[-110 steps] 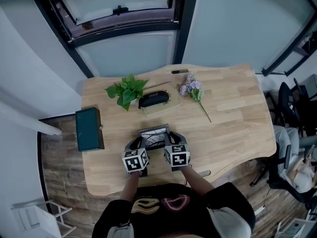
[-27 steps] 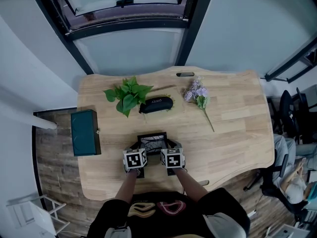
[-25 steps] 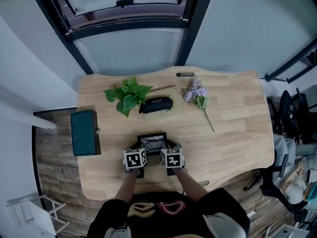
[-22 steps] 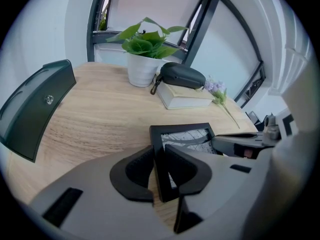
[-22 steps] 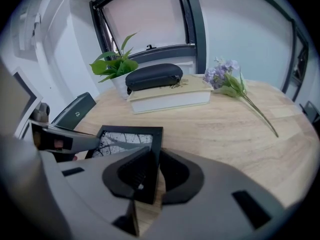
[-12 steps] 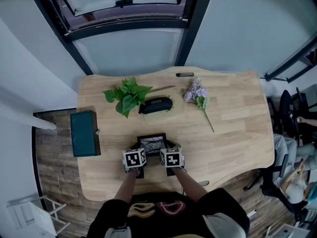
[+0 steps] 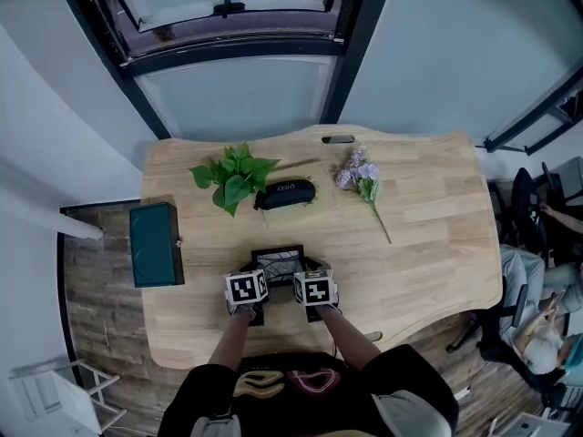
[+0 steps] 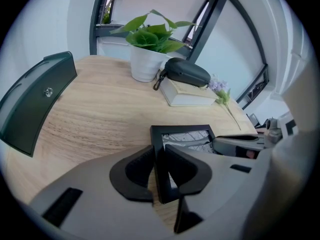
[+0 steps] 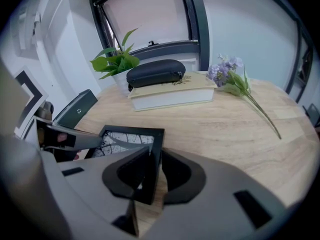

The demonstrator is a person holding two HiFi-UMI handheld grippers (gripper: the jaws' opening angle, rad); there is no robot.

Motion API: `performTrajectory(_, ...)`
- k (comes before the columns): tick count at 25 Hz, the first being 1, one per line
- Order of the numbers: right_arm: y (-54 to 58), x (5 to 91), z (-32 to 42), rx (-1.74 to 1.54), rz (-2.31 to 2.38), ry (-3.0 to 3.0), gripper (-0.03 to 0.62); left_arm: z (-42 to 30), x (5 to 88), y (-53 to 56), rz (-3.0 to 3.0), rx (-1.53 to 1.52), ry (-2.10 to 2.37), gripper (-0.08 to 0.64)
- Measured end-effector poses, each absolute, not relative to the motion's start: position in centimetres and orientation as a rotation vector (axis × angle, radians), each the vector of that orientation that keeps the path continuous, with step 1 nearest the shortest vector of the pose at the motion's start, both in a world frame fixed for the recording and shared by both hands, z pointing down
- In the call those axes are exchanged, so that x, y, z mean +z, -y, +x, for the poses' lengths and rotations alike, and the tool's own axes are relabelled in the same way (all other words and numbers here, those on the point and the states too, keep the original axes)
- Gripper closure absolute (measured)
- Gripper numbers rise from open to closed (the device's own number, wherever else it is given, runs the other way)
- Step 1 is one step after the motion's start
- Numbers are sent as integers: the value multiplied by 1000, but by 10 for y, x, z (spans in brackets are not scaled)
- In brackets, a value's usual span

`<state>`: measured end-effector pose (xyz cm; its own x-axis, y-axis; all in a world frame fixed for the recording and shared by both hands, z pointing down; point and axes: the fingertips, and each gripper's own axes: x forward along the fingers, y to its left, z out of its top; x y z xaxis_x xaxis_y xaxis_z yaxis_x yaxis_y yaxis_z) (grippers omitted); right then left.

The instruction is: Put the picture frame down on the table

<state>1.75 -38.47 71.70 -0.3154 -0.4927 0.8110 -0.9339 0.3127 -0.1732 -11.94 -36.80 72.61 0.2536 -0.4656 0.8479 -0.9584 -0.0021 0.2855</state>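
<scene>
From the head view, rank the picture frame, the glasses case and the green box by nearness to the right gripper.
1. The picture frame: clamped in the right gripper.
2. The glasses case: straight ahead, farther out.
3. The green box: far off left.

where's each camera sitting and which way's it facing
Head view: on the person's head, looking down at the table; shows both forearms, left tongs and right tongs on the picture frame.
Left gripper view: rides the left tongs, looking along jaws shut on the frame's left edge, toward the plant; right tongs show at right.
Right gripper view: rides the right tongs, jaws shut on the frame's right edge, facing the window; left tongs show at left.
Shared: both gripper views show the frame and glasses case.
</scene>
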Motion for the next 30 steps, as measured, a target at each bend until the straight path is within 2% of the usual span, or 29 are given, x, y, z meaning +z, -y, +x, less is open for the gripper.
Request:
performTrajectory(3,384,712,18,876,1262,1953,479,-119,724,368,1630,694,1374,474)
performTrajectory(8,385,697,19,857,1277,2007,466,-119,712,367,1686,697,1402,463)
performTrajectory(30,353,631,26,716,1362,2155,459,-99,641,341,1906,555,1419,443)
